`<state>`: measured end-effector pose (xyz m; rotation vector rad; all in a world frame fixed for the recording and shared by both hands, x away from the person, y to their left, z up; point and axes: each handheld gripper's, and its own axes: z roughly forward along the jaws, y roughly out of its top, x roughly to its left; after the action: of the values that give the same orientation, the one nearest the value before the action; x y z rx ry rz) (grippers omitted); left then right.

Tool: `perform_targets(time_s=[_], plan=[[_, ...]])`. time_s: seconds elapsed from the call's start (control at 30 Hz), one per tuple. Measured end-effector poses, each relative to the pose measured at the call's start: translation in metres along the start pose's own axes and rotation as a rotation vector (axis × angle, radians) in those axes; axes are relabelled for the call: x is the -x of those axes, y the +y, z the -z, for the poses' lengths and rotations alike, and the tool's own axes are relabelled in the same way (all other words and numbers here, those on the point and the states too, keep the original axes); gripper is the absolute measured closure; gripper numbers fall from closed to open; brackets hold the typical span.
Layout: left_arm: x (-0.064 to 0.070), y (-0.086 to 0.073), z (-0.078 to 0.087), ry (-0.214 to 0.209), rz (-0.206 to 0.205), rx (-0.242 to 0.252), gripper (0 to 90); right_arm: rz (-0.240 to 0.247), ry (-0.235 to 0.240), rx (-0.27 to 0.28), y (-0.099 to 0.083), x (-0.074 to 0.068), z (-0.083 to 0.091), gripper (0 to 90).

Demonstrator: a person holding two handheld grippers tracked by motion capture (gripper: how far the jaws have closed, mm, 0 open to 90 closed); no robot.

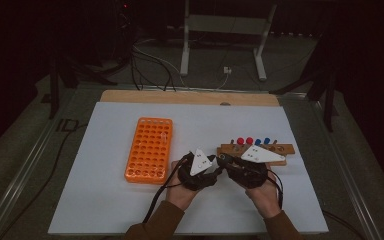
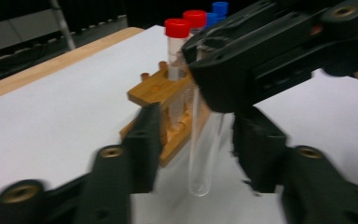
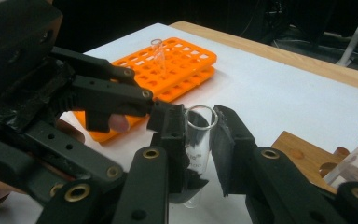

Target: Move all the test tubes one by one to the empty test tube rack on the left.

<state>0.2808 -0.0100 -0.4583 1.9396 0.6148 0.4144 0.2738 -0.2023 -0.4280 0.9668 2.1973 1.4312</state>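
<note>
Right gripper view, nearest: right gripper (image 3: 199, 140) clenched on an empty clear test tube (image 3: 197, 140), open mouth up, jaw pads pressed to both sides just under the rim. Left gripper view: left gripper (image 2: 193, 140) released, jaws spread either side of the same tube's (image 2: 200, 154) lower half, not touching, rounded bottom hanging above the white table sheet (image 2: 51, 126). Just behind: bamboo tube rack (image 2: 154, 88), holding capped tubes, two red caps (image 2: 178, 27) and blue ones (image 2: 220, 7) beyond. High view, farther left: orange tube rack (image 1: 149, 149), one clear tube (image 3: 158, 56) standing in a far hole, other holes seemingly empty.
</note>
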Motion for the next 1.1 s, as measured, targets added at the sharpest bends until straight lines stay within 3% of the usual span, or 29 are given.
perform_targets(time_s=[0.13,0.27,0.53,0.73,0.9,1.1], plan=[[0.0,-0.001,-0.001,-0.017,-0.005,-0.008,74.6,-0.004,0.004,-0.004,-0.001,0.0,-0.001,75.7],[0.0,-0.001,-0.001,-0.008,-0.006,-0.013,76.2,-0.008,0.008,-0.003,-0.002,0.001,-0.002,74.2],[-0.008,-0.002,0.002,0.004,0.021,-0.011,76.2,-0.056,0.024,0.039,-0.003,0.012,0.004,41.4],[-0.017,-0.005,0.009,0.026,0.038,-0.014,76.1,-0.055,0.006,0.052,-0.004,0.014,0.006,31.5],[-0.024,-0.005,0.015,0.043,0.058,0.002,76.0,-0.016,-0.022,0.047,-0.004,0.011,0.007,14.8],[-0.031,-0.005,0.022,0.063,0.073,0.006,76.0,-0.026,-0.038,0.041,-0.006,0.014,0.007,2.4]])
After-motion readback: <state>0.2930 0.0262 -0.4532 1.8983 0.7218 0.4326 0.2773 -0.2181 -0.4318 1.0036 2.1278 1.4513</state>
